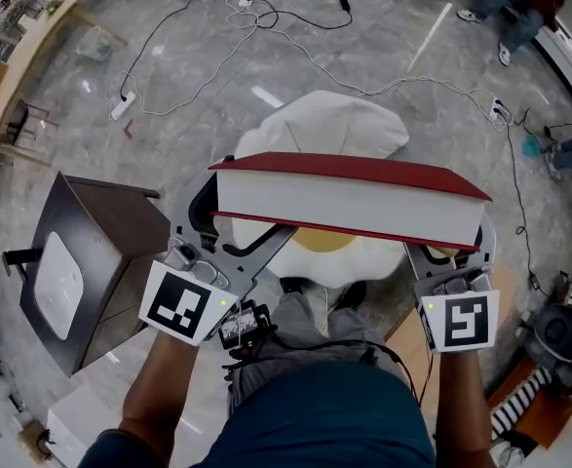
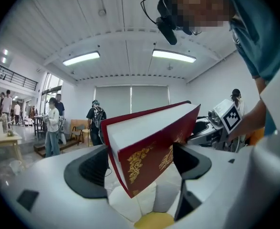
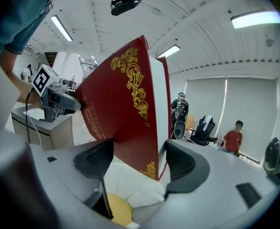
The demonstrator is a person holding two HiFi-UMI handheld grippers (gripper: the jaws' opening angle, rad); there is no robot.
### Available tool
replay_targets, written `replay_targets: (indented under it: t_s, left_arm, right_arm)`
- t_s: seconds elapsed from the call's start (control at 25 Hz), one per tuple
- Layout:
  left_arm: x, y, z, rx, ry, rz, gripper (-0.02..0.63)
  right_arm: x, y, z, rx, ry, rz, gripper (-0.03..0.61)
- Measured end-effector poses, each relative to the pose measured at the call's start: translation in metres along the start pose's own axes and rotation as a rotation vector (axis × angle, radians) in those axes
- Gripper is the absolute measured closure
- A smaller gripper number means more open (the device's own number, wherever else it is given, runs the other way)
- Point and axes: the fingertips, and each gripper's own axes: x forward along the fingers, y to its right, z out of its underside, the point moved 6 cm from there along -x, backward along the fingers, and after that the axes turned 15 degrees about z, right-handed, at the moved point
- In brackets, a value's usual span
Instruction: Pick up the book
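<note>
A thick book with red covers and white page edges hangs level in the air above a white cushion shaped like a fried egg. My left gripper is shut on the book's left end and my right gripper on its right end. In the left gripper view the book, with gold ornament on its cover, fills the gap of that gripper. The right gripper view shows the book standing between the pads of that gripper, with the cushion below.
A dark wooden side table with a white device on it stands at the left. Cables and a power strip lie on the marble floor. Several people stand far off.
</note>
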Motion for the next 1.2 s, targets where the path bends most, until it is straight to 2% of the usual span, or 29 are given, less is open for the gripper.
replay_targets:
  t_s: [0.28, 0.4, 0.56, 0.76, 1.2]
  left_arm:
    - [0.001, -0.003, -0.019, 0.048, 0.003, -0.003, 0.206]
    - [0.000, -0.003, -0.022, 0.053, 0.012, -0.004, 0.204]
    - [-0.002, -0.002, -0.021, 0.058, 0.014, -0.001, 0.204]
    - [-0.003, -0.002, -0.018, 0.054, 0.020, 0.002, 0.202]
    - [-0.006, -0.003, -0.013, 0.039, 0.025, 0.013, 0.201]
  right_arm:
    - [0.002, 0.008, -0.018, -0.060, 0.061, 0.037, 0.235]
    - [-0.001, 0.007, -0.022, -0.034, 0.041, 0.059, 0.239]
    - [-0.002, 0.007, -0.022, -0.080, 0.062, 0.061, 0.242]
    - [-0.005, 0.003, -0.021, -0.042, 0.034, 0.073, 0.242]
    - [-0.007, -0.002, -0.021, -0.062, 0.014, 0.083, 0.242]
